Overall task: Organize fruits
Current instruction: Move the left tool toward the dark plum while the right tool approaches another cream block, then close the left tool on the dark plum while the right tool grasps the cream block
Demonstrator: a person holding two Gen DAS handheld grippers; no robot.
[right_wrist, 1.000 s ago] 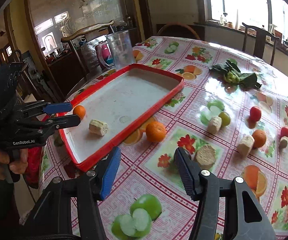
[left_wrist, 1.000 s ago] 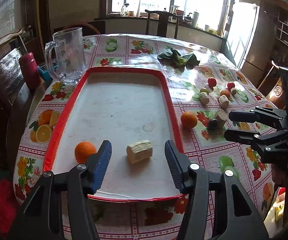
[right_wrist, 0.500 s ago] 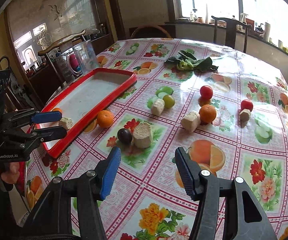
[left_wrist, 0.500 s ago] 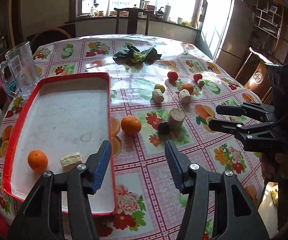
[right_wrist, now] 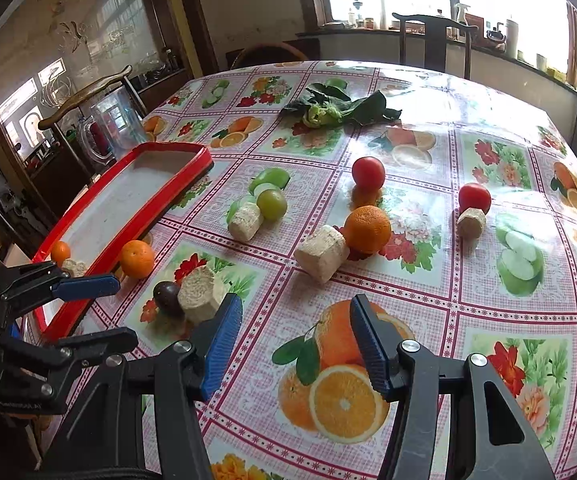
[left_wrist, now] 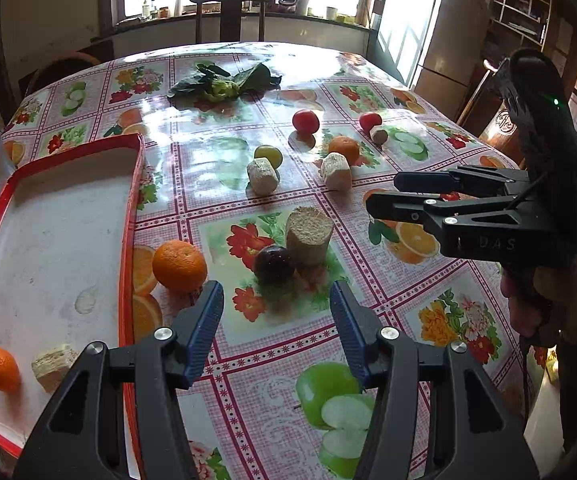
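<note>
Left gripper [left_wrist: 276,312] hangs released over the plum [left_wrist: 274,264] beside a block [left_wrist: 308,236]; right gripper [right_wrist: 296,344] released too, holding nothing; tray [left_wrist: 130,208] at left.

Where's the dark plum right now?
The dark plum sits on the tablecloth just ahead of the open left gripper, touching the upright beige cylinder, with the loose orange to its left near the red tray.
</note>
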